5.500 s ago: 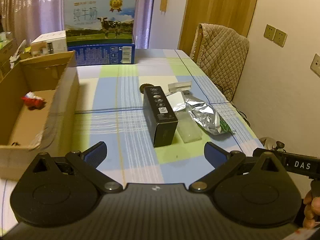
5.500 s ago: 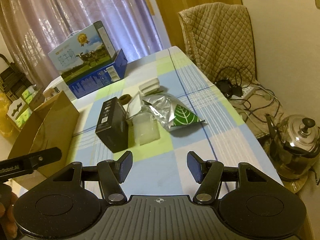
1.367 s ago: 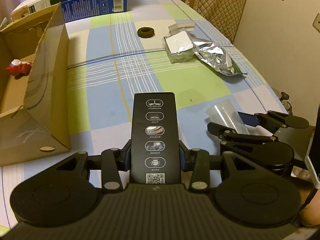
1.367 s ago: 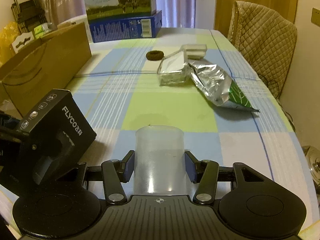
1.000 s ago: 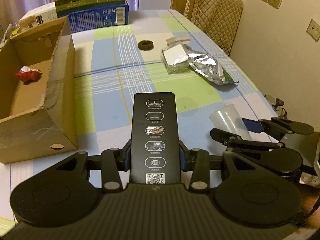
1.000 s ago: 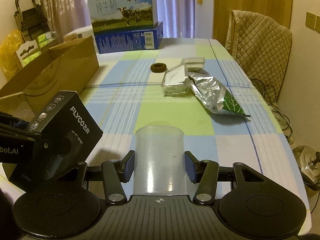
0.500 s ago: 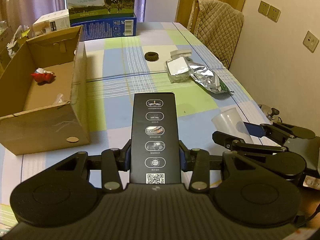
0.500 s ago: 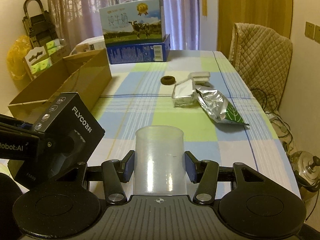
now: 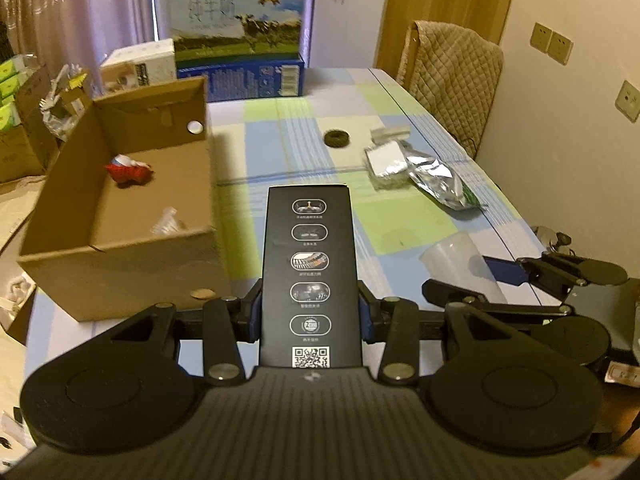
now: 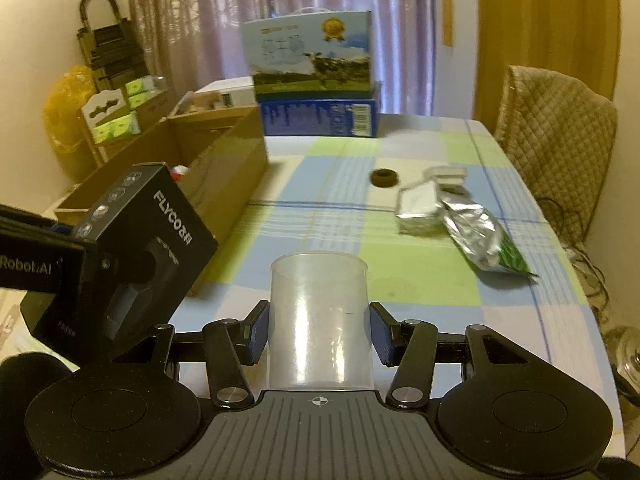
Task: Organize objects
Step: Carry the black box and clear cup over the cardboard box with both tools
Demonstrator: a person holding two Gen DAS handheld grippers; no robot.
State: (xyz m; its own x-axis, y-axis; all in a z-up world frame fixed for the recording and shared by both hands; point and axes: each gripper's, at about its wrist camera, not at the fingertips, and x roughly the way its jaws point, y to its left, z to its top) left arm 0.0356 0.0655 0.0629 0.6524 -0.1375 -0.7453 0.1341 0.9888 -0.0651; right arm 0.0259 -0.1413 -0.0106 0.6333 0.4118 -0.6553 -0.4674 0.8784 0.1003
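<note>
My left gripper [image 9: 309,314] is shut on a long black box [image 9: 310,264] with round icons, held above the table's near end. The same black box [image 10: 136,248] shows at the left of the right wrist view. My right gripper [image 10: 319,338] is shut on a clear plastic cup [image 10: 319,316], also seen as the cup [image 9: 456,260] at the right of the left wrist view. An open cardboard box [image 9: 120,208] sits at the table's left with a red toy [image 9: 128,170] inside. A black ring [image 9: 337,138], a silver packet [image 9: 386,164] and a foil bag [image 9: 440,184] lie further back.
A blue milk carton box [image 9: 240,60] and a white box [image 9: 140,64] stand at the table's far end. A padded chair [image 9: 452,80] is beside the right edge. Cluttered shelves [image 10: 116,92] stand left of the table. A kettle [image 10: 628,352] sits on the floor at right.
Both grippers have risen and pulled back from the table with the black box and cup still held. More of the cardboard box's inside and the room shows now.
</note>
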